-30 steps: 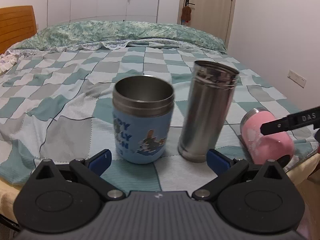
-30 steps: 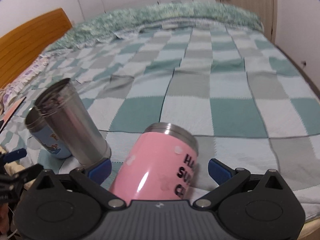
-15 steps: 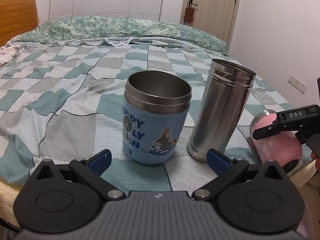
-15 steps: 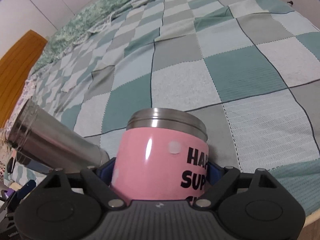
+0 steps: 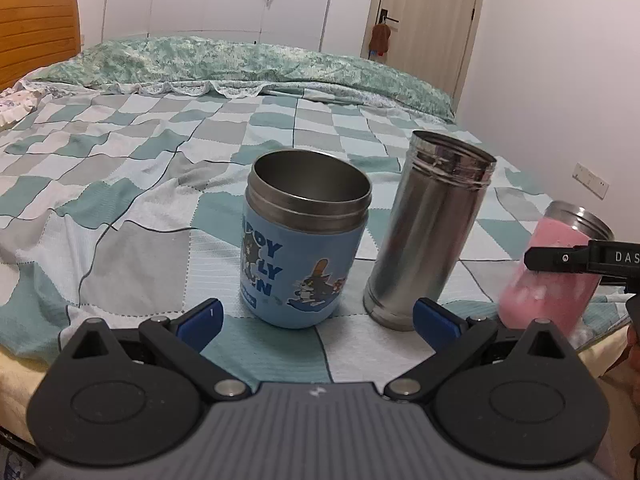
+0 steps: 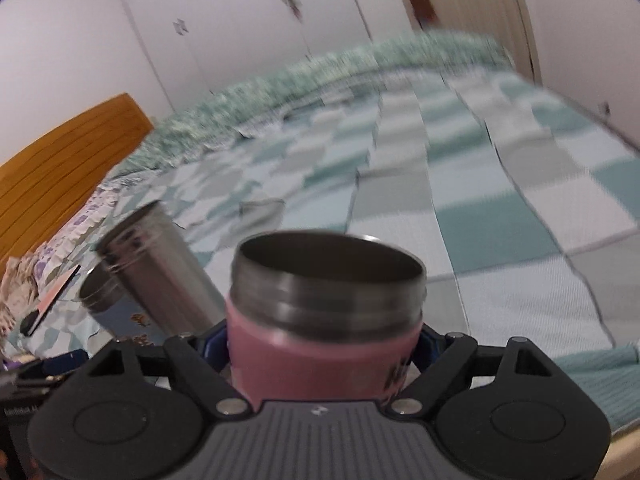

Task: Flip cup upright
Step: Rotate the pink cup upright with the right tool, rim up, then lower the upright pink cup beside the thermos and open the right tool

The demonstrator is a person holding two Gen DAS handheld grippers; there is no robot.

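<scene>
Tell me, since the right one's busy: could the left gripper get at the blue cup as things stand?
Probably yes: the left gripper is open, and the blue cup stands upright just ahead with nothing between.

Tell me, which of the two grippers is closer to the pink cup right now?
The right. The right gripper has its jaws closed around the pink cup, holding it mouth-up. The left gripper is open and off to the side, facing the blue cartoon cup.

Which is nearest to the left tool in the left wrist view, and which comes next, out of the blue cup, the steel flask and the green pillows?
1. blue cup, just ahead of the left tool, slightly left.
2. steel flask, ahead on the right, nearly as close.
3. green pillows, far across the bed.
</scene>
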